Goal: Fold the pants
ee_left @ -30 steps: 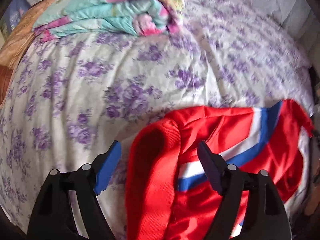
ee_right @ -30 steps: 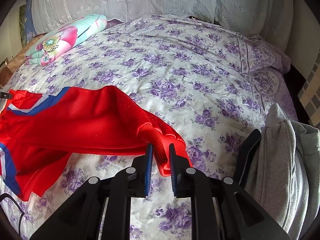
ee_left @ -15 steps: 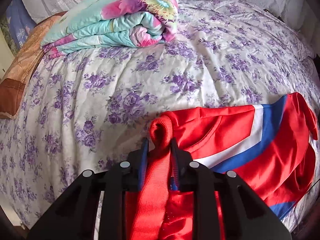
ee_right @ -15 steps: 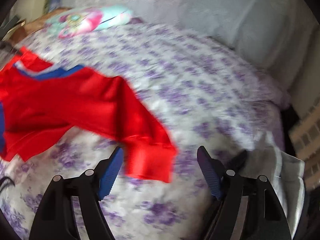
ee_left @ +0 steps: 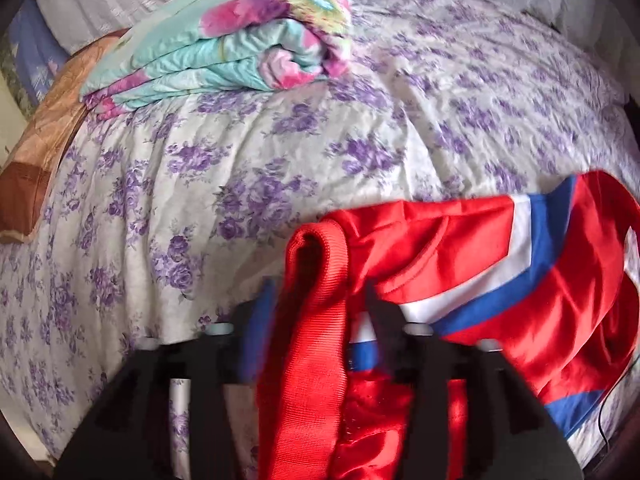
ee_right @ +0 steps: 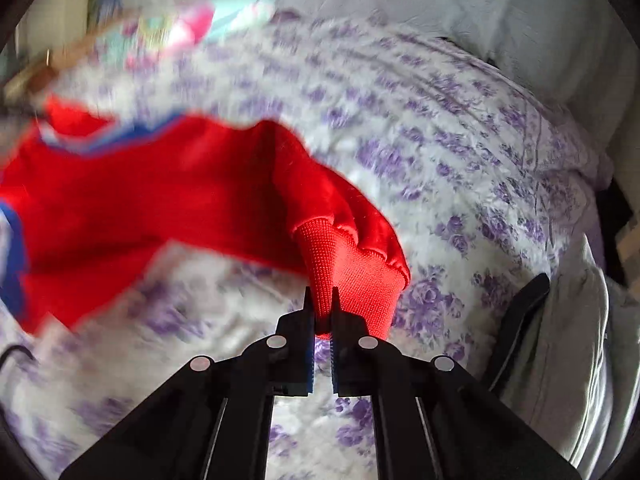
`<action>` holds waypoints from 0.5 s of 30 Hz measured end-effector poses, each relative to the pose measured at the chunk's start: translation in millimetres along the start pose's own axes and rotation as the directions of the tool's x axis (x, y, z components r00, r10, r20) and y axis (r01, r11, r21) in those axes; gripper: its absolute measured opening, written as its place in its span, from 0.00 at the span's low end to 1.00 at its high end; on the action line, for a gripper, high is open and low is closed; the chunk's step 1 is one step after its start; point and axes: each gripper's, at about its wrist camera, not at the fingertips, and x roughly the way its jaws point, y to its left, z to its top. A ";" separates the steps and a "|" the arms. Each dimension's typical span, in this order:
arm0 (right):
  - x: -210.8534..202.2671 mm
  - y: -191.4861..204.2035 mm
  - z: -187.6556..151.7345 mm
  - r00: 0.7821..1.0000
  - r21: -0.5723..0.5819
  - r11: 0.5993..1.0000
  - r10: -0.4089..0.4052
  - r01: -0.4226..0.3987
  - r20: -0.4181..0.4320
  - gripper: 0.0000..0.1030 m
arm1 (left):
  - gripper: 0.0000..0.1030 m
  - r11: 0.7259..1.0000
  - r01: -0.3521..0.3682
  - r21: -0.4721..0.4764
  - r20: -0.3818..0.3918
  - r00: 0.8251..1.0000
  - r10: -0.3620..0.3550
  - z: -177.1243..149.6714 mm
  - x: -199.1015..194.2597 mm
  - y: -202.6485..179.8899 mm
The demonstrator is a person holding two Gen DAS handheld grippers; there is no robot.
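My right gripper (ee_right: pixel 322 300) has just closed, pinching the pants (ee_right: pixel 160 200) cuff (ee_right: pixel 352 276) at 12 o'clock; my left gripper (ee_left: pixel 316 304) has just opened, waistband (ee_left: pixel 316 320) loose between its jaws.

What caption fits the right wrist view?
Right gripper shut on red pants' ribbed cuff over floral bedsheet.

The left gripper (ee_left: pixel 320 300) points steeply down, fingers reaching toward 12 o'clock in its view; its jaws have just been opening and stand apart, with the ribbed band of the red pants (ee_left: pixel 460 264) loose between them. The right gripper (ee_right: pixel 322 312) also tilts down toward 12 o'clock; its jaws have just closed, pinching the pants' ribbed cuff (ee_right: pixel 352 272).
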 end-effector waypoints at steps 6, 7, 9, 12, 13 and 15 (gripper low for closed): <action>-34.3 -25.2 7.4 0.993 0.140 0.985 0.094 -0.104 0.077 0.06 | 0.61 1.000 0.008 0.012 -0.037 0.999 -0.008 6.6 15.4 0.7; -34.5 -25.3 7.8 0.993 0.150 0.984 0.088 -0.099 0.077 0.06 | 0.50 0.999 -0.011 0.034 -0.036 0.999 0.012 7.4 18.7 -5.3; -33.0 -28.2 5.3 0.994 0.171 0.981 0.082 -0.093 0.068 0.06 | 0.28 0.998 -0.040 0.047 -0.039 0.998 0.042 9.2 23.2 -14.1; -28.2 -32.8 2.8 0.990 0.213 0.968 0.122 -0.135 0.074 0.06 | 0.15 0.997 -0.042 0.057 -0.007 0.999 0.043 8.1 14.0 -20.8; -27.5 -33.6 3.2 0.986 0.222 0.962 0.146 -0.160 0.078 0.06 | 0.15 0.997 -0.047 0.063 0.011 0.999 0.046 6.8 7.0 -22.4; -34.7 -36.7 6.7 0.975 0.236 0.947 0.200 -0.219 0.101 0.06 | 0.14 0.998 -0.040 0.057 0.053 0.998 0.037 7.2 -12.6 -22.4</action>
